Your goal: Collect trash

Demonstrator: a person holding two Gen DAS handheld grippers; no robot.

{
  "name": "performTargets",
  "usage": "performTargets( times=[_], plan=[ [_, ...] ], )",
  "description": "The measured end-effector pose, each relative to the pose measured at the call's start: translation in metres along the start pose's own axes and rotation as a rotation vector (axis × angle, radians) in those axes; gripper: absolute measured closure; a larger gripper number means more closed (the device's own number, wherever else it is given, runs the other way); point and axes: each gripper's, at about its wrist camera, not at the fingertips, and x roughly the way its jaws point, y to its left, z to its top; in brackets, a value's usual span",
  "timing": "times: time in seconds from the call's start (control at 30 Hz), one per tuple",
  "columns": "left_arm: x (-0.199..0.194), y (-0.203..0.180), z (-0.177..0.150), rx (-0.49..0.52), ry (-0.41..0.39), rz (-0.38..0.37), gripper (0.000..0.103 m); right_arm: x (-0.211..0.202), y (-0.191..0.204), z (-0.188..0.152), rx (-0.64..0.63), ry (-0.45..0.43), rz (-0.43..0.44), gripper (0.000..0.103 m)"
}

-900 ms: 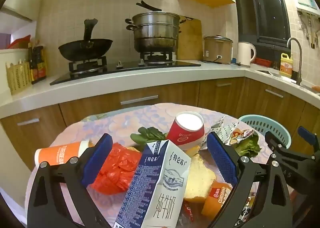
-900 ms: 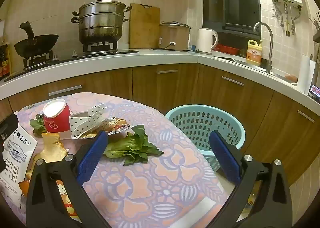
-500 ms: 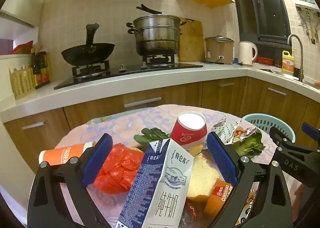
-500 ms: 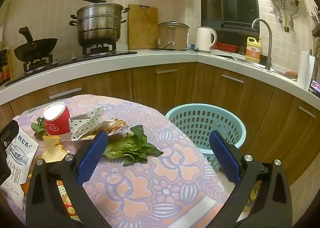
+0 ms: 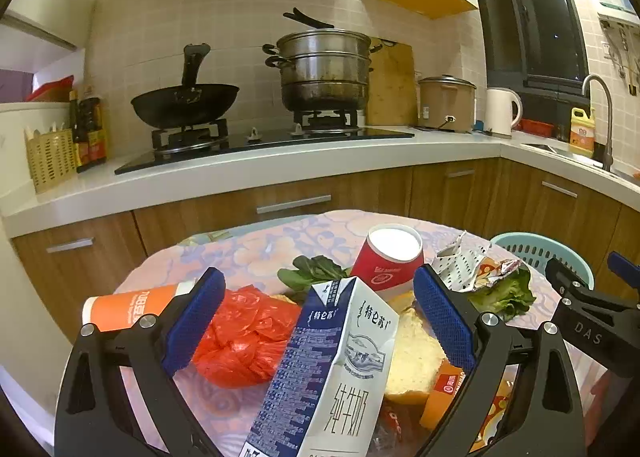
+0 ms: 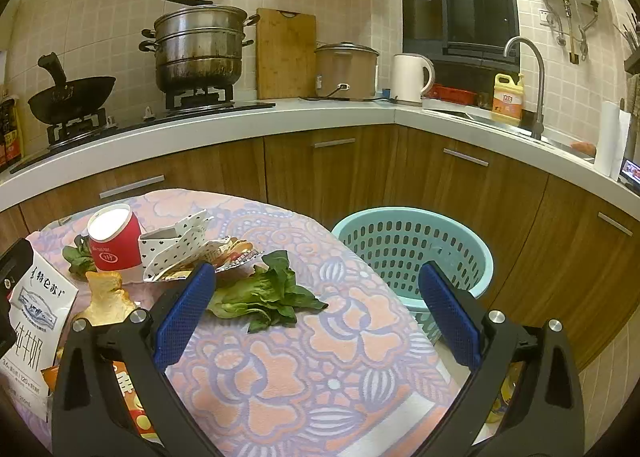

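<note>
Trash lies on a table with a floral cloth (image 6: 304, 369). My left gripper (image 5: 320, 321) is open, above and around a blue-white milk carton (image 5: 332, 377). By it lie a red plastic bag (image 5: 244, 341), an orange cup on its side (image 5: 128, 309), a red paper cup (image 5: 390, 261), bread (image 5: 412, 357) and crumpled wrappers (image 5: 468, 265). My right gripper (image 6: 316, 309) is open and empty over the cloth, near green leaves (image 6: 264, 293). The red cup (image 6: 114, 243) and carton (image 6: 36, 321) show at left there.
A light-blue laundry-style basket (image 6: 412, 253) stands on the floor off the table's right edge. Wooden cabinets and a white counter (image 6: 320, 113) run behind, with a wok (image 5: 184, 101), a steamer pot (image 5: 324, 65), a kettle and a sink.
Both grippers have lifted slightly and the views tilted up a little. Nothing was taken hold of; both stay open.
</note>
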Motion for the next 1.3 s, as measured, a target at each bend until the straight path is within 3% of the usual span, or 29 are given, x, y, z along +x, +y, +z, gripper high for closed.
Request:
performTargets(
  times=[1.3],
  plan=[
    [-0.009, 0.001, -0.005, -0.006, -0.027, 0.003, 0.011, 0.000, 0.000, 0.001, 0.012, 0.000, -0.011, 0.006]
  ],
)
